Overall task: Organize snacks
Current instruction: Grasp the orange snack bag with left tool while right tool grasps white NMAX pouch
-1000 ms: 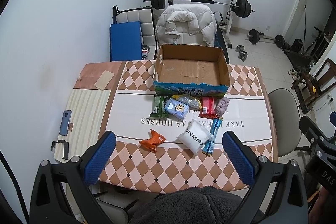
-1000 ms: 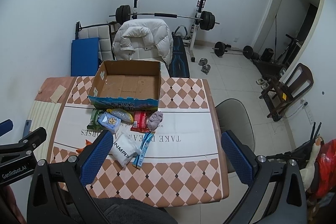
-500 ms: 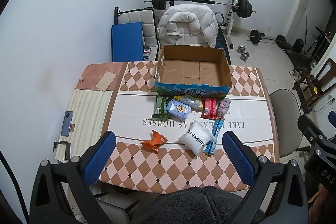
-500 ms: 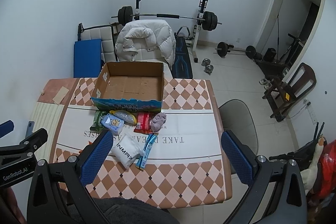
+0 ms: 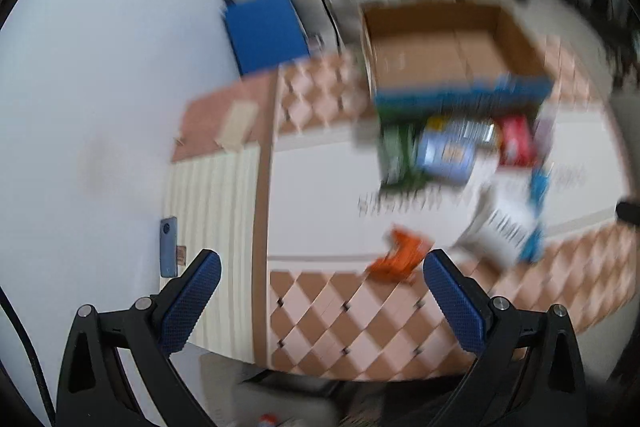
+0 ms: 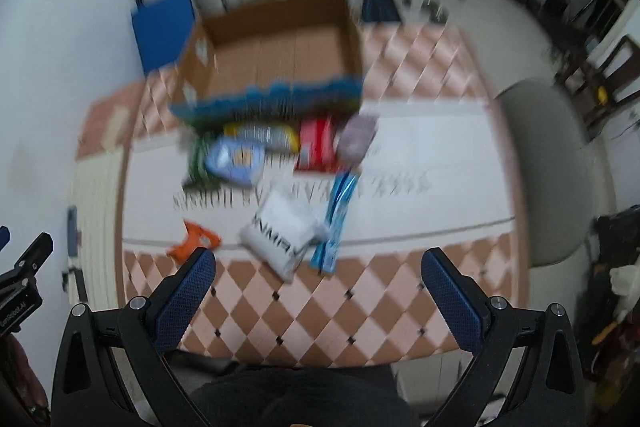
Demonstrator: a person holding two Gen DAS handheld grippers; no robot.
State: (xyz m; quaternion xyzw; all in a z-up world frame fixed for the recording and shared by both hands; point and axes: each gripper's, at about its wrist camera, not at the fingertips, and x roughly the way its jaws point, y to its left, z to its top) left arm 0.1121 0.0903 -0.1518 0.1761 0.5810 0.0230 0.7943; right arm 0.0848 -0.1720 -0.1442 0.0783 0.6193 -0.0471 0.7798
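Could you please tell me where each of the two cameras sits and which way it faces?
Left wrist: on the left tool, above the table's near-left edge, facing the cardboard box; its blue fingers show.
Right wrist: on the right tool, more central, facing the same box; its fingers show.
Shared: box, orange packet, white bag.

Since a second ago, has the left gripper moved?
Yes. The left gripper has dropped toward the table and swung left: the box now sits right of centre.
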